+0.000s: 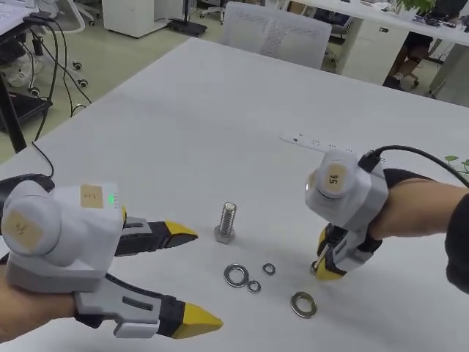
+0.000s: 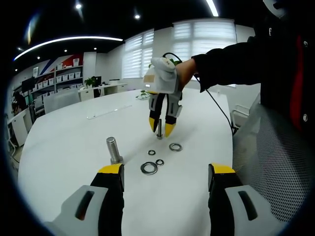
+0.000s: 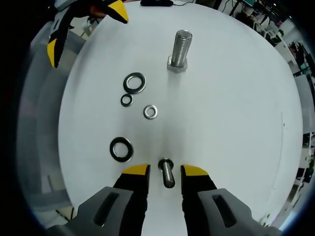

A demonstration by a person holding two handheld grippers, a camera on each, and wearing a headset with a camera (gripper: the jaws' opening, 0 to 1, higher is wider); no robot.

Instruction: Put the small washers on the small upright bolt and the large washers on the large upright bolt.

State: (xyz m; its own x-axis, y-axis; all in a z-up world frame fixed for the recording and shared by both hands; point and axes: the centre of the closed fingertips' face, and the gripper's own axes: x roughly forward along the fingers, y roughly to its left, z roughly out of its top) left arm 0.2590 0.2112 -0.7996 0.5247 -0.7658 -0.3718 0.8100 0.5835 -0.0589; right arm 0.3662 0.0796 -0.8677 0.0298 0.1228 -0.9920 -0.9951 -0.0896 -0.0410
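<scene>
Your 4 washers [image 3: 134,82], large bolt [image 3: 179,46] and small bolt [image 3: 166,174] gleam as glossy bare metal on your smooth, matt white tabletop [image 3: 236,123].

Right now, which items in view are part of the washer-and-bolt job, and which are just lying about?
Job: large bolt, small bolt, one large washer, second large washer, one small washer, second small washer.
Lying about: pale strip, office chair.

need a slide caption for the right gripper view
Right gripper, jaws open, flanks the small bolt; loose washers and large bolt beyond.
</scene>
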